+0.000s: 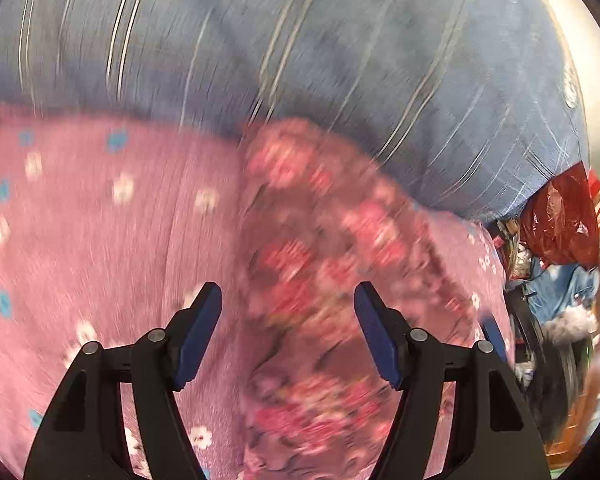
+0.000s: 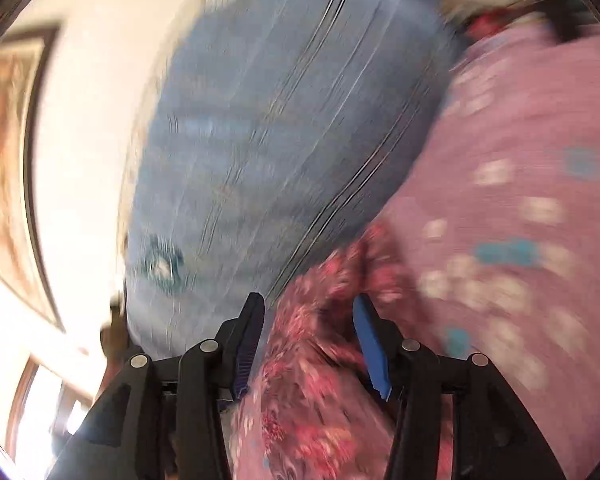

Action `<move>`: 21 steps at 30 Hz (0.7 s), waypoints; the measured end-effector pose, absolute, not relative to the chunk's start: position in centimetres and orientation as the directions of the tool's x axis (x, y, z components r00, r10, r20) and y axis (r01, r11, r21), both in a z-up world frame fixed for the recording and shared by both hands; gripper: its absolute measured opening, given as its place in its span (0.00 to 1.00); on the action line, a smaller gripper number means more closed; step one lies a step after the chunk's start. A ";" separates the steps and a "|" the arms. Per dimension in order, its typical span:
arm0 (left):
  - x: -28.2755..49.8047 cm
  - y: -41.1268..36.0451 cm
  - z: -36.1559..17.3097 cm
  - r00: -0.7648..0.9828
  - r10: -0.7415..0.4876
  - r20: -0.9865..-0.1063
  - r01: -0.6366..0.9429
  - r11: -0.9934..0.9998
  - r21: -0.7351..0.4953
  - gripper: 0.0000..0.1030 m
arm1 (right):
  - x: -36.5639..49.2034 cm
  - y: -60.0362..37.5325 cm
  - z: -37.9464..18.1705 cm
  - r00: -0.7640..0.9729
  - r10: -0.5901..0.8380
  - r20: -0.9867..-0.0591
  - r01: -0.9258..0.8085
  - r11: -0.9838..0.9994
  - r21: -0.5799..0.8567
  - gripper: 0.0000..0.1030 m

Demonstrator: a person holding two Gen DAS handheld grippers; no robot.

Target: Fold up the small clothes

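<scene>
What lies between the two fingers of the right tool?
In the right wrist view, the red floral garment lies in the gap between the open right tool fingers.

No text, label or number is legible anywhere.

Floral garment (image 1: 320, 264), dark pink-brown with red and white flowers, motion-blurred. Lies rumpled, running near to far across the pink spotted cloth (image 1: 100, 220), its far end reaching the edge of the blue striped sheet (image 1: 300, 40). In the right wrist view the floral garment (image 2: 312, 380) is bunched, creased, near centre, pink spotted cloth (image 2: 520, 160) to its right.
</scene>
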State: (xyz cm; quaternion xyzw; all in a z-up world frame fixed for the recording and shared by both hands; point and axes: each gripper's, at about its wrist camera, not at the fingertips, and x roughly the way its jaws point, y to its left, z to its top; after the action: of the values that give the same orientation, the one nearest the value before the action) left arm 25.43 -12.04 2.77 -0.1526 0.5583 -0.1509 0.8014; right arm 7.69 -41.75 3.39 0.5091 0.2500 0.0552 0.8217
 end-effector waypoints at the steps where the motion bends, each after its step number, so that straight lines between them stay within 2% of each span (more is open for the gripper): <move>1: 25.2 -11.7 2.0 0.316 -0.430 -0.846 0.058 0.898 -0.435 0.66 | 9.9 -41.6 3.0 0.832 0.382 -0.402 0.182 0.497 0.849 0.48; 3: 24.9 -11.1 0.8 0.306 -0.475 -0.825 0.025 0.870 -0.492 0.66 | 14.9 -41.3 1.0 0.728 0.449 -0.518 0.252 0.527 0.811 0.48; 6: 24.9 -10.9 -0.3 0.287 -0.522 -0.803 -0.017 0.835 -0.550 0.66 | 18.8 -40.4 -1.1 0.653 0.478 -0.587 0.279 0.568 0.774 0.47; 7: 24.8 -10.7 -0.2 0.288 -0.531 -0.797 -0.017 0.829 -0.559 0.66 | 19.8 -39.8 -1.7 0.609 0.511 -0.606 0.269 0.586 0.765 0.40; 8: 24.7 -10.6 0.2 0.298 -0.532 -0.792 -0.003 0.830 -0.558 0.66 | 20.8 -39.0 -1.4 0.570 0.526 -0.631 0.229 0.636 0.737 0.07; 9: 24.5 -10.7 0.7 0.316 -0.516 -0.796 0.017 0.842 -0.539 0.66 | 21.2 -38.3 -0.1 0.578 0.502 -0.643 0.175 0.694 0.699 0.07; 11: 24.2 -10.4 1.3 0.352 -0.453 -0.819 0.042 0.882 -0.470 0.66 | 19.9 -38.3 2.8 0.688 0.447 -0.572 0.076 0.740 0.669 0.07; 13: 24.2 -11.1 0.6 0.345 -0.413 -0.843 0.051 0.905 -0.423 0.66 | 18.9 -40.0 3.1 0.746 0.400 -0.532 0.111 0.713 0.692 0.06; 17: 23.8 -12.2 -1.2 0.301 -0.394 -0.868 0.056 0.916 -0.397 0.66 | 19.5 -42.3 -2.2 0.627 0.406 -0.665 0.275 0.684 0.676 0.07; 18: 23.6 -12.1 -0.9 0.308 -0.388 -0.869 0.064 0.919 -0.388 0.66 | 19.1 -42.6 -2.7 0.636 0.419 -0.648 0.273 0.664 0.697 0.08; 21: 23.0 -11.9 -0.2 0.307 -0.379 -0.873 0.067 0.924 -0.377 0.66 | 17.1 -43.1 -1.4 0.663 0.452 -0.597 0.245 0.622 0.743 0.19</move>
State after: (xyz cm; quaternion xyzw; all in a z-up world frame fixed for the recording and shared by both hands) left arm 22.96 -11.89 -0.17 -0.1363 0.5717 -0.1401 0.7968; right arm 17.13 -43.10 -1.44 0.4297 0.4052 0.0643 0.8044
